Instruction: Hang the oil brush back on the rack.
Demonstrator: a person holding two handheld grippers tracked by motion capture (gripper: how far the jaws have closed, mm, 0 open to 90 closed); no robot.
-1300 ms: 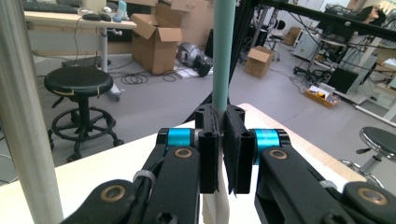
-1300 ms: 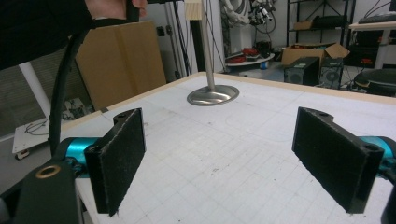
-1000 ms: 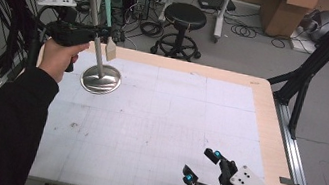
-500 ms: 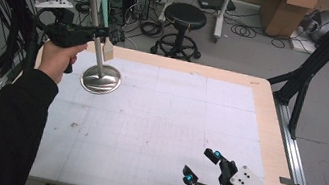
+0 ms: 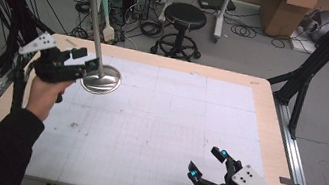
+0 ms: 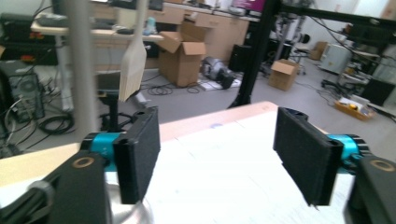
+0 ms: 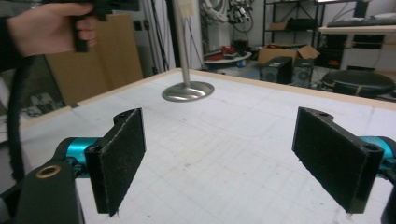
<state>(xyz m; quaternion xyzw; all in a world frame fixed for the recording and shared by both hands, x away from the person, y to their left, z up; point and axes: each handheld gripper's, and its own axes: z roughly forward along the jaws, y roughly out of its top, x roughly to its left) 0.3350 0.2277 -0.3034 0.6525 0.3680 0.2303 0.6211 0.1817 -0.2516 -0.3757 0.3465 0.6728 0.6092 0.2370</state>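
Left gripper (image 5: 87, 65) lower (beside steel stand (image 5: 99, 79))

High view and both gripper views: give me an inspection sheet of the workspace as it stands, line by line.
Surface: white gridded mat on a wood-edged table, some faint smudges.
Job's things: metal stand, round base on the mat's far left, upright pole; a wooden spatula hangs beside the pole.
Clutter: nothing seen on the mat.
Grippers: left gripper by the stand's base, jaws just opened, nothing between them, pole outside its jaw. Right gripper at the near right edge, open, nothing in it.
Cables: a black cable trails from the left gripper; loose cables on the floor.
Surroundings: black stool, cardboard boxes, black frame legs.
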